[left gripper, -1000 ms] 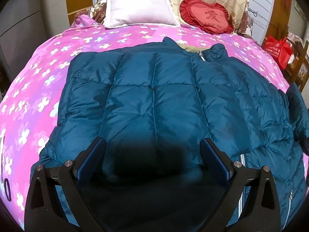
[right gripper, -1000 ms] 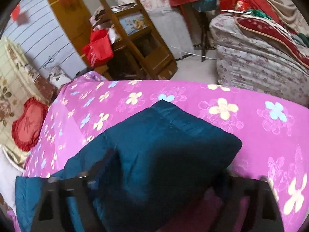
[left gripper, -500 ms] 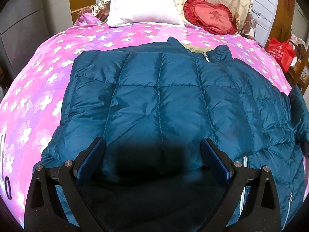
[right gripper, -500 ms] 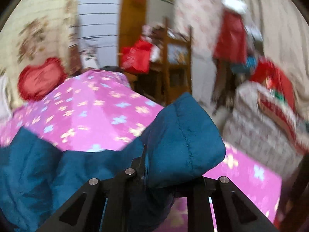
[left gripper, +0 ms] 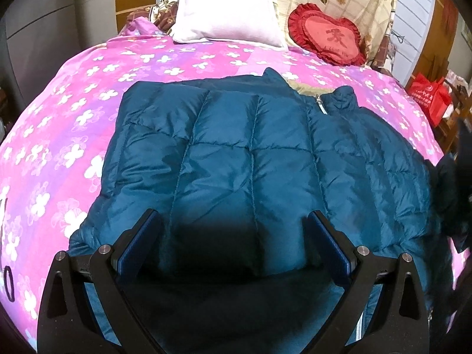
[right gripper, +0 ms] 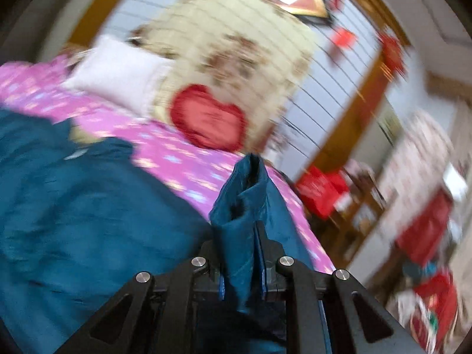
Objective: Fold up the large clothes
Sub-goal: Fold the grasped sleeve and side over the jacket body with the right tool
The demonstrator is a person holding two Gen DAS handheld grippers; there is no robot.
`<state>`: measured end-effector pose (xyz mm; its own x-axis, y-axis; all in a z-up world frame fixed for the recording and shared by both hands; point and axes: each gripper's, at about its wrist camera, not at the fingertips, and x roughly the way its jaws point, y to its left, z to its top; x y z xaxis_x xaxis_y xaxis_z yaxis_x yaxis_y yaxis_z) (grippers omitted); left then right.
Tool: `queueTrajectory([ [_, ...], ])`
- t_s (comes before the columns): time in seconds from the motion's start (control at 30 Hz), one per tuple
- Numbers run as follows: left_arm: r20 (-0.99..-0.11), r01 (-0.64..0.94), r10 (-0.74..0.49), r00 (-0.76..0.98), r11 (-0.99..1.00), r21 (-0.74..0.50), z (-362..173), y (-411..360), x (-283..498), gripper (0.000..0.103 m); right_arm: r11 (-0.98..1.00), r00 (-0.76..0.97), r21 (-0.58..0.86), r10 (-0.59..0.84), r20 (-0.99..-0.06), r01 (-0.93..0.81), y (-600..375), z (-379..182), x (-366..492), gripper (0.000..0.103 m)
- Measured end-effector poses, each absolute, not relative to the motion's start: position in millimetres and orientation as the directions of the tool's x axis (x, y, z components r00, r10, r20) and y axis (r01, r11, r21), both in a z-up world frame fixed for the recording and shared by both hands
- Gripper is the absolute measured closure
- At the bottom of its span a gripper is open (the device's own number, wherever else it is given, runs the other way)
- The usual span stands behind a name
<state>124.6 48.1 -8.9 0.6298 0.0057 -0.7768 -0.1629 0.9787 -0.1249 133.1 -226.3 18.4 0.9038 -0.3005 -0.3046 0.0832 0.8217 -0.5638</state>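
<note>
A dark teal quilted down jacket point(left gripper: 242, 159) lies spread on the pink flowered bedspread point(left gripper: 59, 135), collar toward the pillows, with its left sleeve folded over the body. My left gripper point(left gripper: 233, 236) is open and hovers just above the jacket's near hem, touching nothing. My right gripper point(right gripper: 240, 253) is shut on the cuff of the jacket's right sleeve point(right gripper: 247, 194) and holds it lifted above the bed; the jacket body point(right gripper: 88, 206) lies to its left. The right wrist view is motion-blurred.
A white pillow point(left gripper: 227, 17), a floral cushion point(left gripper: 333, 0) and a red heart cushion point(left gripper: 327, 38) sit at the bed's head. A red bag point(left gripper: 427, 97) and wooden furniture stand beyond the bed's right side. A grey cabinet point(left gripper: 38, 29) stands at the left.
My right gripper closed on the sleeve cuff, lifted it and swung left toward the jacket body. My left gripper stayed open and drew back slightly.
</note>
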Motion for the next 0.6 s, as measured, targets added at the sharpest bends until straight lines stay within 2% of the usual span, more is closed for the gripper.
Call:
queueTrajectory([
  [0.27,-0.749,-0.16,-0.036,0.661,0.969,-0.187,2,62,127,0.003,0.809,0.92,-0.554,-0.044,-0.39,-0.197,-128,-15,118,0.088],
  [0.6,-0.755,-0.211,-0.065,0.653,0.941,-0.264,0,85,135,0.003,0.71,0.896,-0.582,0.164,-0.412,-0.397,-66,-38,102,0.088],
])
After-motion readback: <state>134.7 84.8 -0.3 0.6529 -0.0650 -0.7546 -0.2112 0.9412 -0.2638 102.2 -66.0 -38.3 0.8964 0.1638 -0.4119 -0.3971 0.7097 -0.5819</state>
